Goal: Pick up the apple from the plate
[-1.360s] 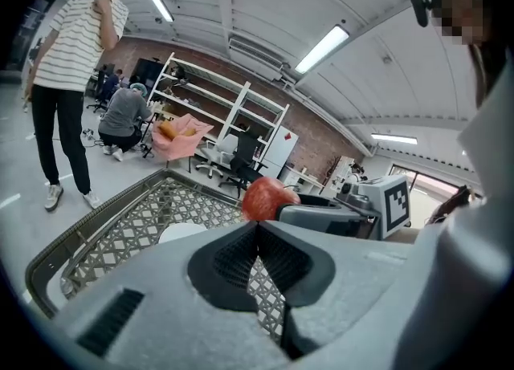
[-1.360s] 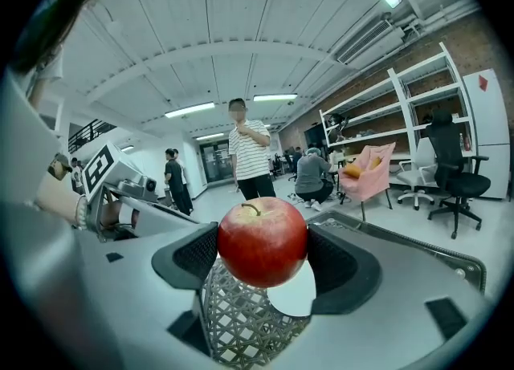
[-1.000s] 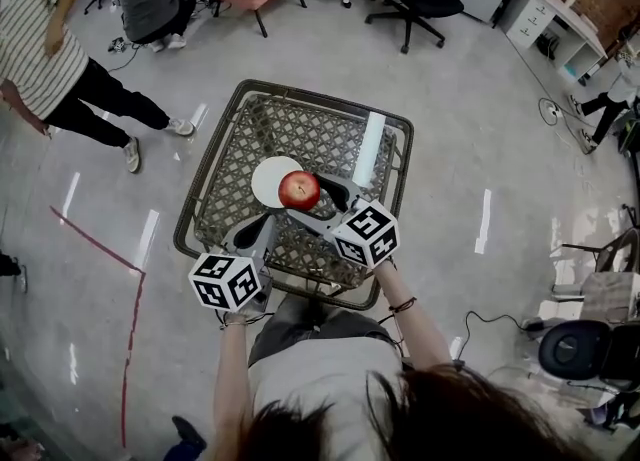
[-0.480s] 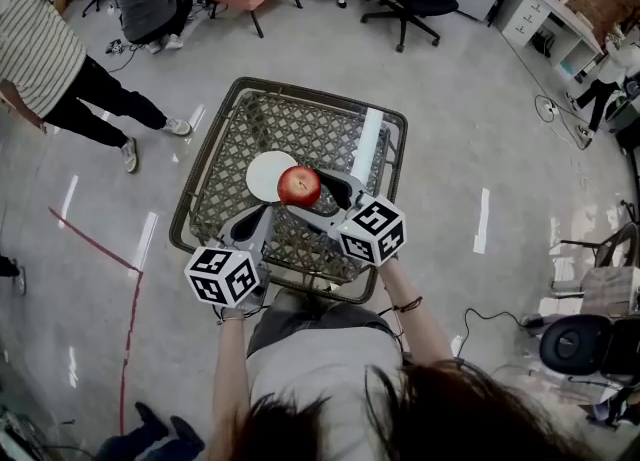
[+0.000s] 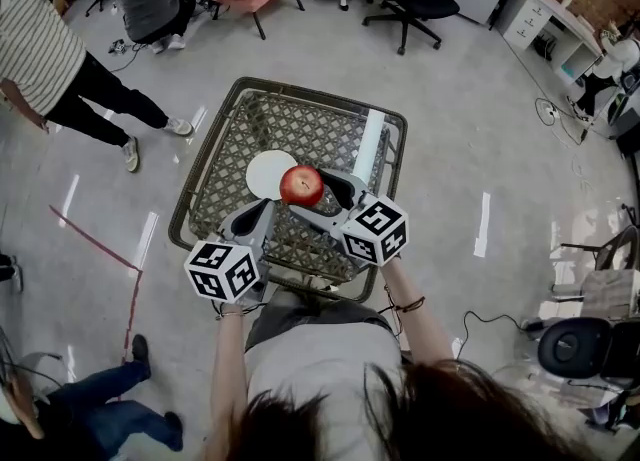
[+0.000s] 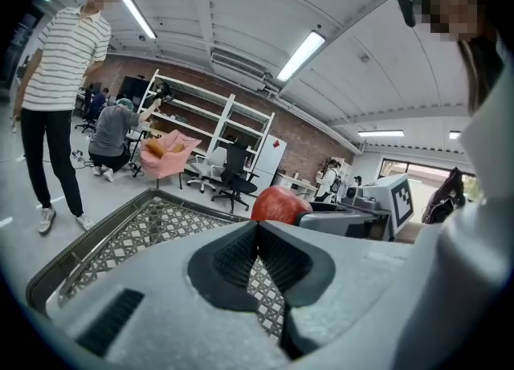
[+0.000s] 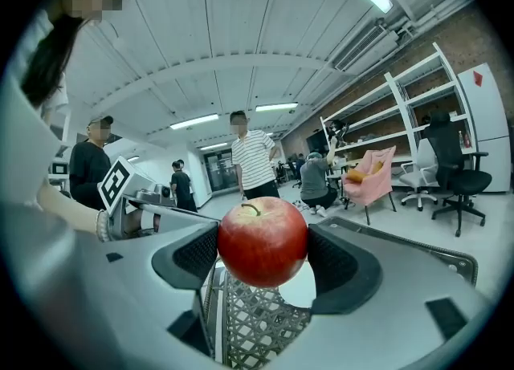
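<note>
– Right gripper view first: what is the right tool (image 7: 263, 254) doing?
– It is clenched on the round red apple (image 7: 262, 240). The dark ribbed pads (image 7: 197, 254) press the fruit from both sides, and its stem points up.
– Where is the apple relative to the plate?
– It is lifted clear of the round white plate (image 5: 266, 173). In the head view it sits over the plate's right rim, and in the right gripper view a patch of white plate shows below and behind it.
– And the plate itself?
– It lies near the middle of the square woven lattice tabletop (image 5: 300, 129) with the dark rim.
– What about the left tool (image 6: 259, 252)?
– Its jaws are pressed together with nothing between them. The two pads meet in a single seam. It hangs over the near edge of the tabletop, just left of the right tool.
– Is anything else on the tabletop?
– A white tube-shaped roll (image 5: 369, 147) lies along the right edge, apart from the plate.
</note>
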Demonstrator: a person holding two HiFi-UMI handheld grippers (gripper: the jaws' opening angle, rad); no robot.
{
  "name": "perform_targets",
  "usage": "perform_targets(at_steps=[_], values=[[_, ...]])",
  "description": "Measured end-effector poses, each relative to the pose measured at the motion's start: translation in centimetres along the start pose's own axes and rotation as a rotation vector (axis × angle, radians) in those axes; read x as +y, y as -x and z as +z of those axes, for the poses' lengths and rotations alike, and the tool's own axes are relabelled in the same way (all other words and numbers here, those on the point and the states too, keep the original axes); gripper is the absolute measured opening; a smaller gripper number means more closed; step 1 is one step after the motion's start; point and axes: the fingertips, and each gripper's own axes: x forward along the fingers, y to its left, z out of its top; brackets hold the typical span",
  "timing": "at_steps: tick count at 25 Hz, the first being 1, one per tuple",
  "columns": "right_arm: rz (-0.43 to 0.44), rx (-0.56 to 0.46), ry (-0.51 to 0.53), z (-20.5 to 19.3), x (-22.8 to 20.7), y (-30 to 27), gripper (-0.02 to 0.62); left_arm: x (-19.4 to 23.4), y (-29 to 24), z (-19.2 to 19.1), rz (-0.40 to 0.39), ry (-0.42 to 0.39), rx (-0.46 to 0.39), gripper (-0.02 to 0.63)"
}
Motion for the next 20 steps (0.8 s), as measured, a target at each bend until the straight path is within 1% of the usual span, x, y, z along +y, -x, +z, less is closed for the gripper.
perform_targets(at_steps=[6, 20], values=[[-0.002, 0.015, 0.026, -0.6, -0.2, 0.0, 0.302, 0.3, -0.2, 0.1, 0.007, -0.005, -0.005, 0.011], [0.005, 0.02, 0.025, -1.0, -0.1, 0.4, 0.302, -0.2, 0.0, -0.1, 0.014, -0.013, -0.002, 0.011]])
